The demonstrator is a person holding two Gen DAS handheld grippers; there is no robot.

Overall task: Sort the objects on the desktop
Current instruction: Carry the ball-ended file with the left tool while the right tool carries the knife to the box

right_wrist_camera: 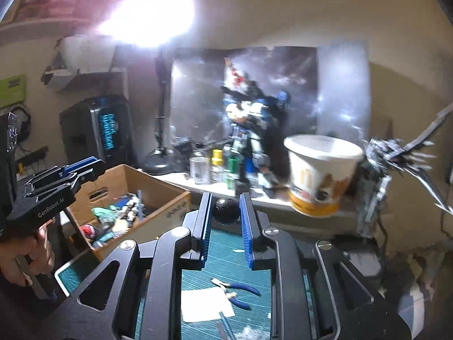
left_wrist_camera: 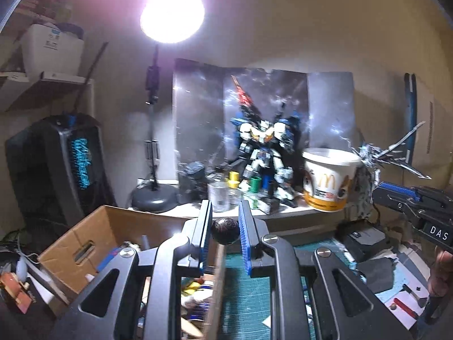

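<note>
Left claw [left_wrist_camera: 225,233] nips a dark ball-topped stick [left_wrist_camera: 219,269], held just past the box [left_wrist_camera: 85,243] w/ sorted bits already inside. Right claw [right_wrist_camera: 225,221]: jaws part-open; a dark ball sits between them, can't tell if gripped. Pliers [right_wrist_camera: 240,291] & paper [right_wrist_camera: 203,304] left on desk mat [right_wrist_camera: 226,240], so I'd judge roughly mid-task.

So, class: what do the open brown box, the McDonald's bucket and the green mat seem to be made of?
Brown box: corrugated cardboard, matte, with raw cut edges and a punched handle slot.
McDonald's bucket: probably coated paperboard, printed, slight sheen; blur leaves it open.
Green mat: likely rubbery vinyl, matte, with a printed grid.
</note>
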